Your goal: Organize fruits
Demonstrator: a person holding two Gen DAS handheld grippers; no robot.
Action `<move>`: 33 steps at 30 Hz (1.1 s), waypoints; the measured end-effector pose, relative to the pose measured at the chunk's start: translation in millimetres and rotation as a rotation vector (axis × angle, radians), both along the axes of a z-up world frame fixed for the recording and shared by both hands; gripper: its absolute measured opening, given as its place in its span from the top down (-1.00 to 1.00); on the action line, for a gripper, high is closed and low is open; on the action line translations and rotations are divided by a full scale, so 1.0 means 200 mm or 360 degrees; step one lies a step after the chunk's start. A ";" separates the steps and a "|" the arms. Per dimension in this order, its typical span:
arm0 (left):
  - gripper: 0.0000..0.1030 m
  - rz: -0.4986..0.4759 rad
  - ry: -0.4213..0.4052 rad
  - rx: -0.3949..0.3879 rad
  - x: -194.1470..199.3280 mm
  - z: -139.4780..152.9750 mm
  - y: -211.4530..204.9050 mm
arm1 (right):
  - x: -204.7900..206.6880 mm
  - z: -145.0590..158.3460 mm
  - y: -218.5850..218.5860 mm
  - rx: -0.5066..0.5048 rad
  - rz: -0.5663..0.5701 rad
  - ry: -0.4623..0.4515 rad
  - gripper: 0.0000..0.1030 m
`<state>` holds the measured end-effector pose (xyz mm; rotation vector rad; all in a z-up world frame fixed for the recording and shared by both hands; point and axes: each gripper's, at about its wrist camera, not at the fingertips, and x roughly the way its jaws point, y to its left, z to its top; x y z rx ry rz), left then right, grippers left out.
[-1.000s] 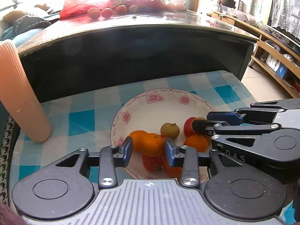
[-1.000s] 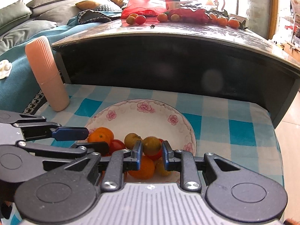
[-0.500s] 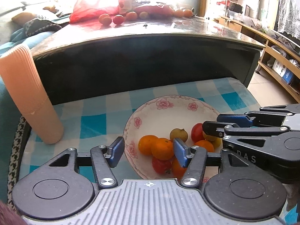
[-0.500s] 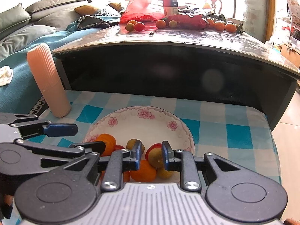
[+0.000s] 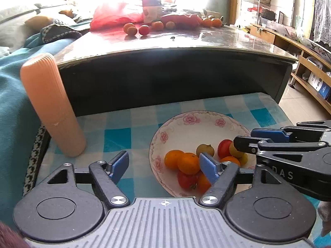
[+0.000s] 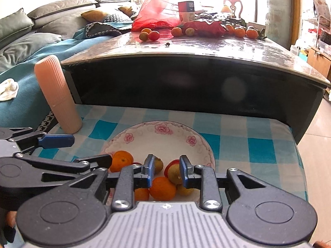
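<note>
A white flowered plate (image 5: pixel 198 128) (image 6: pixel 165 136) sits on a blue checked cloth and holds several oranges (image 5: pixel 187 163) (image 6: pixel 163 188), red tomatoes (image 5: pixel 224 148) and small yellow-brown fruits (image 5: pixel 205 149) (image 6: pixel 174 172). My left gripper (image 5: pixel 164 166) is open and empty above the plate's left rim. My right gripper (image 6: pixel 166 170) is open above the fruit pile, with nothing held between its pads; it also shows at the right of the left wrist view (image 5: pixel 266 139). More loose fruit (image 5: pixel 143 29) (image 6: pixel 149 35) lies far back on the dark table.
A ribbed peach cylinder (image 5: pixel 52 105) (image 6: pixel 56 95) stands on the cloth at the left. A dark glossy table (image 5: pixel 175 47) (image 6: pixel 196 47) rises behind the plate, with red bags (image 6: pixel 157 14) and a carton on it. A teal sofa (image 6: pixel 31 47) is at left, shelves (image 5: pixel 310 62) at right.
Both grippers have opened and drawn back and up from the plate. The left one let go of an orange; the right one let go of a yellow-brown fruit, which now lies in the pile.
</note>
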<state>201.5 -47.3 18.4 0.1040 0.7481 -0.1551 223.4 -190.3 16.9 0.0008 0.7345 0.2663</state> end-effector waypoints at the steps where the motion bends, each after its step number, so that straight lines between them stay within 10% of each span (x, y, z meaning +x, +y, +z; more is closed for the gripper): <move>1: -0.60 0.0001 -0.0003 -0.0003 -0.01 0.01 0.00 | -0.01 0.00 0.00 0.0002 -0.0001 -0.0002 0.18; 33: -1.00 0.0084 -0.0123 0.0077 -0.53 0.11 0.00 | -0.59 0.16 -0.09 0.0076 -0.0097 -0.0076 -0.08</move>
